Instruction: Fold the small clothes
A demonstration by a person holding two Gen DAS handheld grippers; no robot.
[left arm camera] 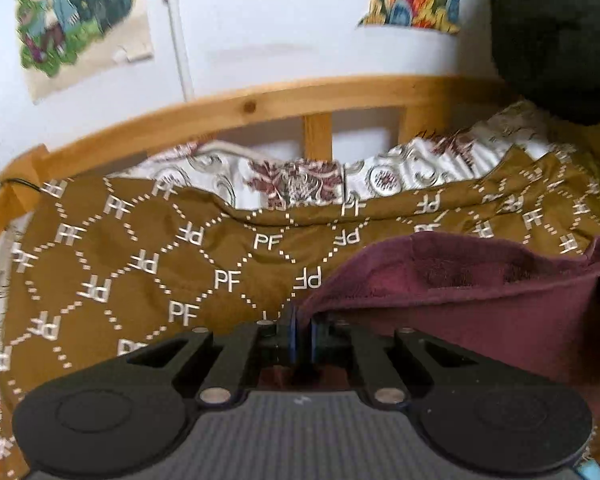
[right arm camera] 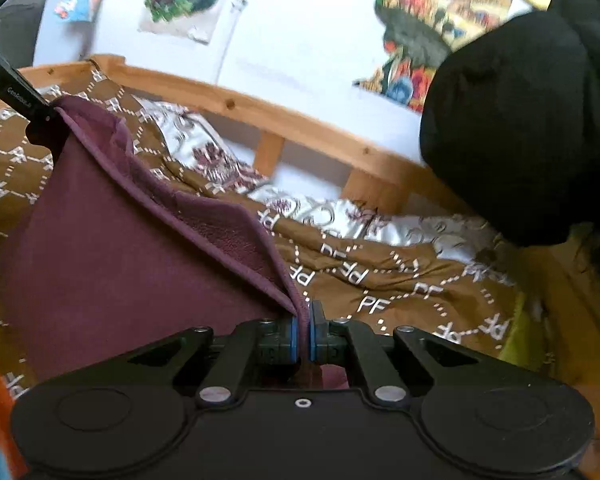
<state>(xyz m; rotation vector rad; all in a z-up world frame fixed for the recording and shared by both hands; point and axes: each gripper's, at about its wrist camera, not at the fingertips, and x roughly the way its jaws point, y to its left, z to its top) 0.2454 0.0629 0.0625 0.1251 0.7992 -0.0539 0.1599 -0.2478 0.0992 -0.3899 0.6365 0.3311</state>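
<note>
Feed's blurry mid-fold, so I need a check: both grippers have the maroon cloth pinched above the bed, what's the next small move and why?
Probably lower both corners onto the brown blanket, keeping them pulled apart. The left gripper and right gripper are both shut on the maroon cloth, which hangs between them with its top edge folded over and slack. Laying it flat first should give a clean fold.

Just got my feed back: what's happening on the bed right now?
A person is working with two handheld grippers on a maroon cloth. The right gripper is shut on one corner of it, and the left gripper is shut on another corner, so the cloth hangs stretched between them above the brown bedspread. It is still open rather than folded. A big black plush sits at the right by the wooden bed rail.
</note>
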